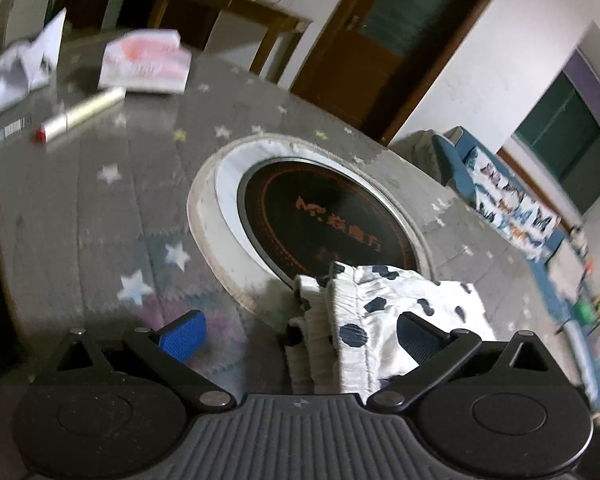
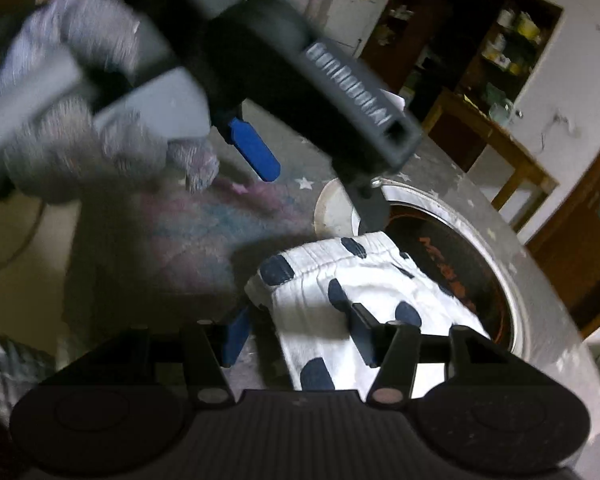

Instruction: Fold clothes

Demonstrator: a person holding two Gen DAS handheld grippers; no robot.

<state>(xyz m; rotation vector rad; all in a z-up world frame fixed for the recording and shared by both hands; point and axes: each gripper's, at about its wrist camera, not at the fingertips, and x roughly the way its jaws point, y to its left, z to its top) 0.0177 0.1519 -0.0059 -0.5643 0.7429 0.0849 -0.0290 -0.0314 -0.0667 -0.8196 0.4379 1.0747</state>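
A folded white garment with dark blue spots (image 1: pixel 384 312) lies on the table at the near rim of the round cooktop, its elastic waistband bunched on the left. My left gripper (image 1: pixel 300 330) is open wide; the garment sits between its fingers, closer to the right one. My right gripper (image 2: pixel 300 334) is open too, with the same garment (image 2: pixel 340 284) between its fingers. In the right wrist view, a gloved hand (image 2: pixel 80 128) holds the left gripper above the garment. One of its blue fingers (image 2: pixel 256 152) points down at the table.
The table wears a grey star-patterned cover (image 1: pixel 100 208) with a round black induction cooktop (image 1: pixel 324 216) set in its middle. A marker (image 1: pixel 80 114) and papers (image 1: pixel 144 62) lie at the far left. A blue sofa (image 1: pixel 500 200) and a wooden door (image 1: pixel 380 40) stand beyond.
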